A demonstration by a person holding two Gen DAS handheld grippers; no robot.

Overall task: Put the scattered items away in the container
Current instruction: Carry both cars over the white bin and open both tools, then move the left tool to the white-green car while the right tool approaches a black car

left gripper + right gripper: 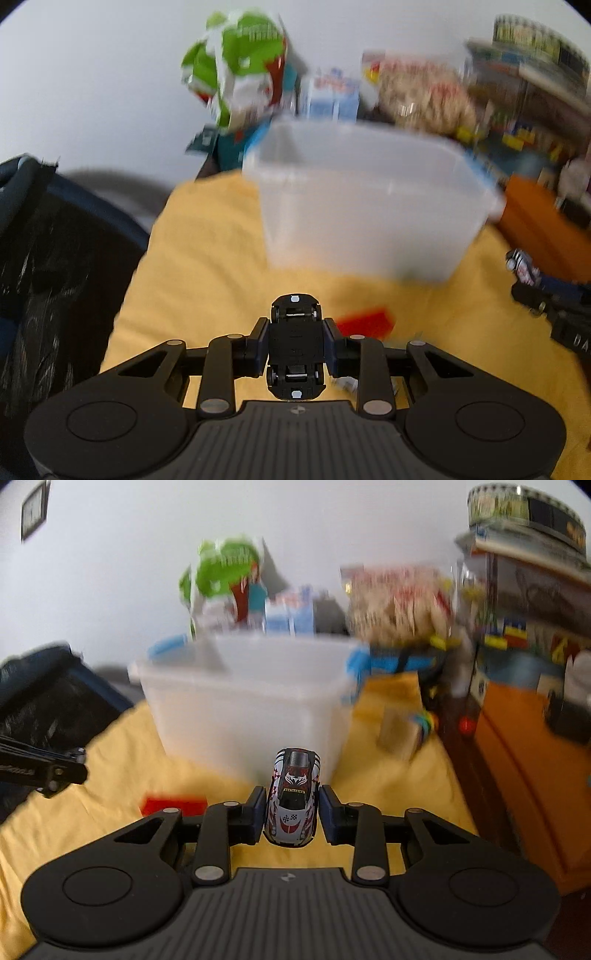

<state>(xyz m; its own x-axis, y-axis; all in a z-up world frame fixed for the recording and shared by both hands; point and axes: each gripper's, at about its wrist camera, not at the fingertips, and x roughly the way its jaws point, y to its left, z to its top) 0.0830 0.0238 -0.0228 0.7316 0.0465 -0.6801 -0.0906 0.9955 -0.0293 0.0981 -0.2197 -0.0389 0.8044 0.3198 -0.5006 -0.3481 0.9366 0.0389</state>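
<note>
Transport of two toy cars toward the clear container [243,698] is being carried out; each should be brought fully over the rim before being let go. An upside-down black car [295,347] is being clamped by the left gripper [295,350], jaws narrowly parted. A white patterned car [293,797] is being clamped likewise by the right gripper [291,812]. A red brick [173,803] is being left on the yellow-covered desk [110,760], near the container.

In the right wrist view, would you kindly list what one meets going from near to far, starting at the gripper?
right gripper shut on the white toy car → translucent plastic container → blue-and-white carton → white wall.
</note>
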